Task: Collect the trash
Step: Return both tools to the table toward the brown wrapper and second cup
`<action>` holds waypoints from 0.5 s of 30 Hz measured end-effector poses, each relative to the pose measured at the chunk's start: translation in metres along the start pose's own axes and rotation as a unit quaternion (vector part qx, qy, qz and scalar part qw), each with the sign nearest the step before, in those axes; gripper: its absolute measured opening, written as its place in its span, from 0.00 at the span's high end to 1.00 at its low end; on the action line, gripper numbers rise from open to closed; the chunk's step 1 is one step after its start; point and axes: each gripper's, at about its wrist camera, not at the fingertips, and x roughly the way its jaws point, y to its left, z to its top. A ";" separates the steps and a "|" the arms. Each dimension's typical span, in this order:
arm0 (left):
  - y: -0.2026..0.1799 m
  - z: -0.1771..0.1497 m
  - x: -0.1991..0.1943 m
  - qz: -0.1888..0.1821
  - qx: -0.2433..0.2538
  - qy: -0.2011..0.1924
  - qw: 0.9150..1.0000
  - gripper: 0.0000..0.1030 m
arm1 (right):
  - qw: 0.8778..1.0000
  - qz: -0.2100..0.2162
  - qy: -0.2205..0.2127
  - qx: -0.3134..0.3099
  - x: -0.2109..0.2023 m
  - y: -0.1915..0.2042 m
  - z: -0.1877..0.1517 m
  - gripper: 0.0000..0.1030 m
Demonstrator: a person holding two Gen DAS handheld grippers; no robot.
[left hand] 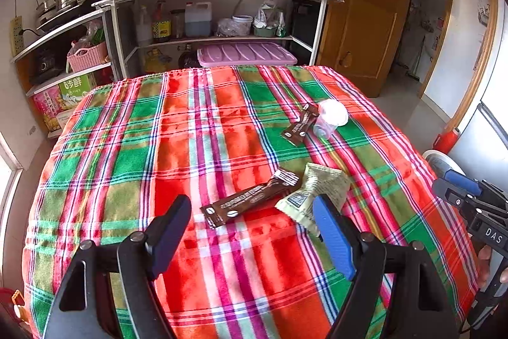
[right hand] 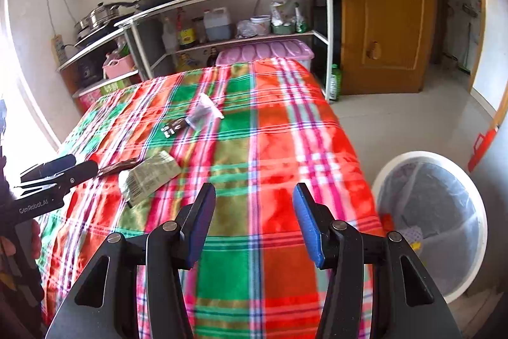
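White bin [right hand: 476,243] w/ clear liner, scraps inside, beside table [right hand: 285,148].

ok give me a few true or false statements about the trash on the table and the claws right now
1. The left claw grips a brown wrapper. False: its jaws are apart with nothing pressed between them; the long brown snack wrapper lies on the plaid tablecloth.
2. A pale green crinkled packet touches that wrapper. True.
3. The clear plastic cup stands upright. False: it lies on its side.
4. A white round bin with a clear liner sits on the floor beside the table. True.
5. The right claw holds the cup. False: it is open and empty.
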 end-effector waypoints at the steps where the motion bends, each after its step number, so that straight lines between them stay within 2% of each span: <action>1: 0.003 0.000 0.001 0.000 0.002 0.001 1.000 0.21 | 1.000 0.001 0.003 -0.005 0.003 0.005 0.001 0.50; 9: 0.017 -0.004 0.019 0.005 0.029 0.025 0.999 0.20 | 0.999 0.012 0.017 -0.031 0.022 0.039 0.007 0.50; 15: 0.019 0.000 0.038 0.003 0.044 0.052 0.998 0.20 | 0.999 0.013 0.025 -0.032 0.036 0.050 0.012 0.50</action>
